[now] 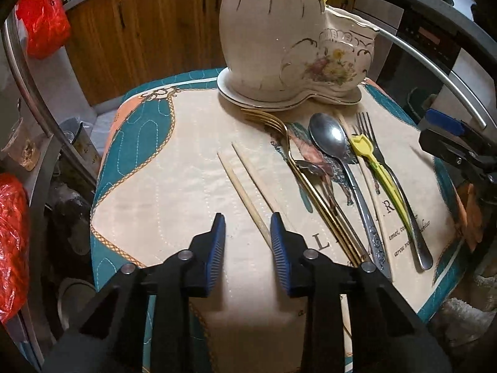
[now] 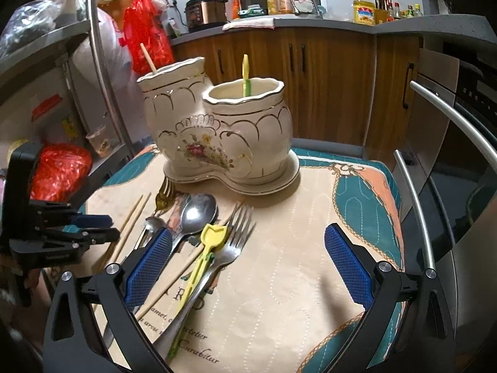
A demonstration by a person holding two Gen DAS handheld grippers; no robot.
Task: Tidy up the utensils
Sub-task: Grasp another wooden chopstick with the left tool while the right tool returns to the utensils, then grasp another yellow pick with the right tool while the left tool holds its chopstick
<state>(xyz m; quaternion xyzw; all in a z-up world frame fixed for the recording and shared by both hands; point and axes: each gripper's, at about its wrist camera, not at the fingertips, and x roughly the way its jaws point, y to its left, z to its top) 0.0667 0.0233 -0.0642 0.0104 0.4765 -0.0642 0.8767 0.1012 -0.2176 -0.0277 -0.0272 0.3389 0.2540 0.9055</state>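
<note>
A cream ceramic double utensil holder (image 1: 279, 46) (image 2: 223, 130) stands at the far side of the quilted mat (image 1: 174, 192) (image 2: 295, 248). It holds one chopstick (image 2: 147, 57) and a yellow utensil (image 2: 245, 74). On the mat lie two wooden chopsticks (image 1: 245, 192), a gold fork (image 1: 279, 133), a steel spoon (image 1: 332, 136) (image 2: 198, 213), a yellow plastic utensil (image 1: 376, 161) (image 2: 205, 255) and a steel fork (image 1: 385, 168) (image 2: 236, 236). My left gripper (image 1: 248, 230) is open, its tips over the chopsticks' near ends. My right gripper (image 2: 248, 267) is wide open above the steel fork and yellow utensil.
Wooden kitchen cabinets (image 2: 310, 84) and a cluttered counter (image 2: 279, 21) lie behind. An oven with steel handles (image 2: 450, 155) stands right of the mat. A shelf with red bags (image 1: 40, 21) (image 2: 59, 171) stands to the left. The mat's right half (image 2: 310, 264) is bare.
</note>
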